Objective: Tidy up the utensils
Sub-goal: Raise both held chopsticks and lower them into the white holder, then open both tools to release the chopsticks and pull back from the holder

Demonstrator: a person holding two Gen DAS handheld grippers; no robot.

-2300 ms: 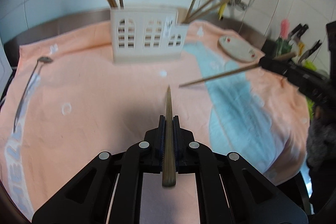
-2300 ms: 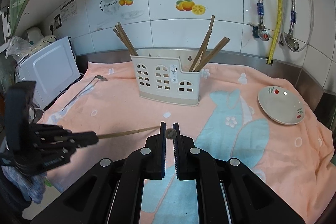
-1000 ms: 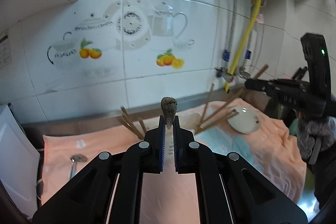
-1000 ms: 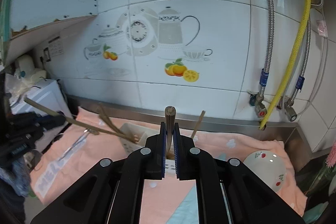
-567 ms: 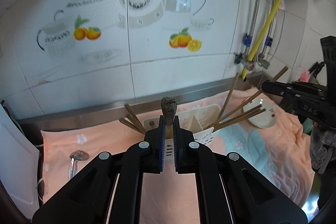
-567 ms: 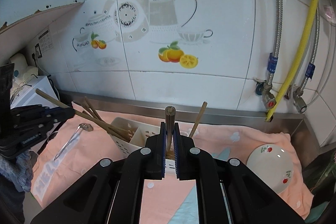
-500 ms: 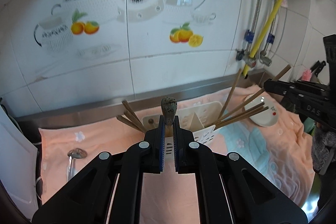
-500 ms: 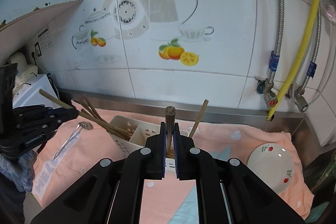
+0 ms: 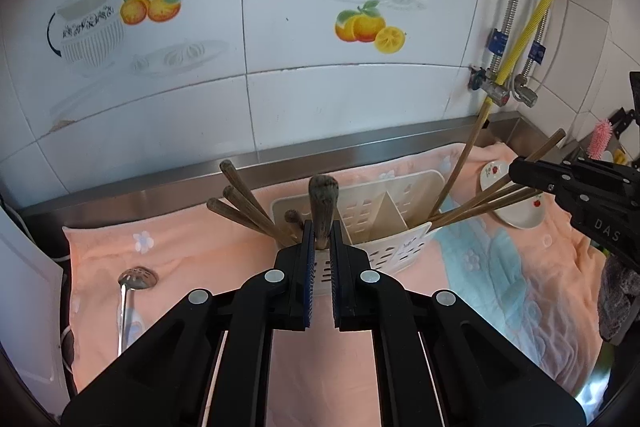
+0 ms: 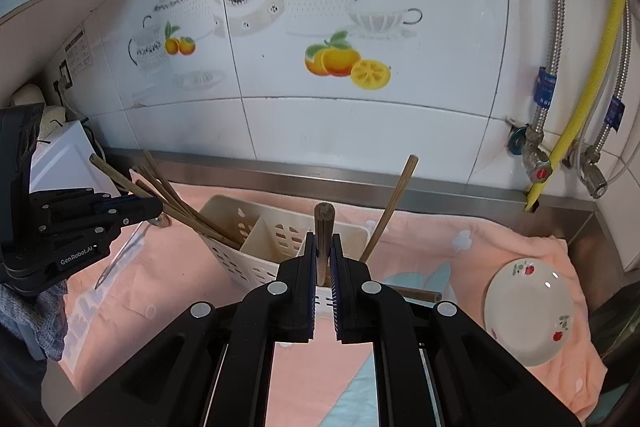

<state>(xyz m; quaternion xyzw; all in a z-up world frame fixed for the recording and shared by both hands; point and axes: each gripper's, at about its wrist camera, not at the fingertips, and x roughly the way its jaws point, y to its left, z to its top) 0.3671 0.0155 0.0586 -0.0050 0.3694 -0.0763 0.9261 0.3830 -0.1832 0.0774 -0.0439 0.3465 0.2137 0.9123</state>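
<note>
A white slotted utensil holder (image 9: 384, 211) stands on the peach towel, also seen in the right wrist view (image 10: 256, 239). Several brown chopsticks lean in its end compartments. My left gripper (image 9: 320, 239) is shut on a brown chopstick (image 9: 322, 199), held upright over the holder's left end; it also shows in the right wrist view (image 10: 156, 211). My right gripper (image 10: 324, 247) is shut on another chopstick (image 10: 324, 227) over the holder's right end; it also shows in the left wrist view (image 9: 516, 169).
A metal slotted spoon (image 9: 128, 291) lies on the towel at the left. A small white floral plate (image 10: 528, 311) sits at the right. A tiled wall with hoses and valves (image 10: 560, 131) rises behind. A white appliance (image 10: 64, 163) stands at far left.
Both grippers tipped their chopsticks from lying forward to upright and came in over the holder, lowering toward it. The chopstick ends now sit closer to the compartments.
</note>
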